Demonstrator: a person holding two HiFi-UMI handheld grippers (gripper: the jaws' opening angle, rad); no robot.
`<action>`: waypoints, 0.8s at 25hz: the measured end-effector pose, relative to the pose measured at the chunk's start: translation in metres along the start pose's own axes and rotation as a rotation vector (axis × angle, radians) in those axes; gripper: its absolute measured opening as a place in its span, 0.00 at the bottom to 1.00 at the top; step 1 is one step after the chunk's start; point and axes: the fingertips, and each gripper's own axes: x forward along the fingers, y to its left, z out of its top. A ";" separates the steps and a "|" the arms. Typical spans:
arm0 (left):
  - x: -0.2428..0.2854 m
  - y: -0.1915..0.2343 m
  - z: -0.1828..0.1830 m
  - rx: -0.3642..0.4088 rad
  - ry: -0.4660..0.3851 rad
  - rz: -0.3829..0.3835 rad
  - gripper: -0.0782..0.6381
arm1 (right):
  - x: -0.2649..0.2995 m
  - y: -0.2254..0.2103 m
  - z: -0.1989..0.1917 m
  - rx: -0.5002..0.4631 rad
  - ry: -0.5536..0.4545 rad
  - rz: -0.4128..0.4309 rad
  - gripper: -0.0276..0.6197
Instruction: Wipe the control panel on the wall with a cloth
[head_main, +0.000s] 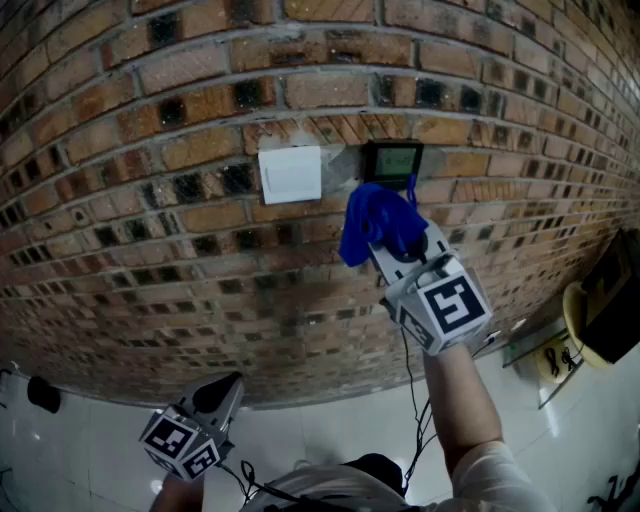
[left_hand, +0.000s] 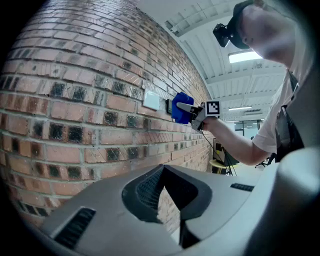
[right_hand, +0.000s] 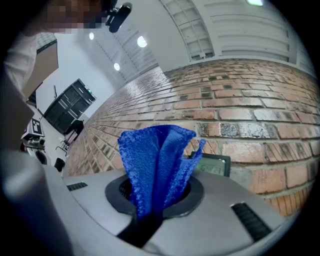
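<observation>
The control panel (head_main: 392, 160), a small dark box with a pale green display, is set in the brick wall (head_main: 150, 200). A blue cloth (head_main: 376, 222) stands bunched out of my right gripper (head_main: 396, 238), which is shut on it. The cloth's top reaches the panel's lower edge; whether they touch cannot be told. In the right gripper view the cloth (right_hand: 157, 155) fills the jaws of the right gripper (right_hand: 155, 206) and hides the left part of the panel (right_hand: 214, 165). My left gripper (head_main: 226, 388) hangs low near the wall, shut and holding nothing. Its own view shows the left gripper (left_hand: 169, 202) and, further along the wall, the cloth (left_hand: 181, 108).
A white blank plate (head_main: 290, 174) sits on the wall just left of the panel. A yellow round stool (head_main: 585, 322) and a dark case stand at the right on the white floor. A small black object (head_main: 43, 394) lies at the far left. A cable trails from the right gripper.
</observation>
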 end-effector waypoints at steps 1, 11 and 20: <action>0.004 0.001 -0.001 -0.012 -0.011 0.003 0.11 | 0.012 -0.003 0.000 -0.020 0.006 0.010 0.18; 0.044 0.001 -0.005 -0.096 -0.046 0.033 0.11 | 0.005 -0.107 -0.017 -0.122 0.082 -0.106 0.18; 0.064 -0.021 -0.006 -0.102 -0.034 0.032 0.11 | -0.047 -0.194 -0.044 -0.079 0.143 -0.252 0.18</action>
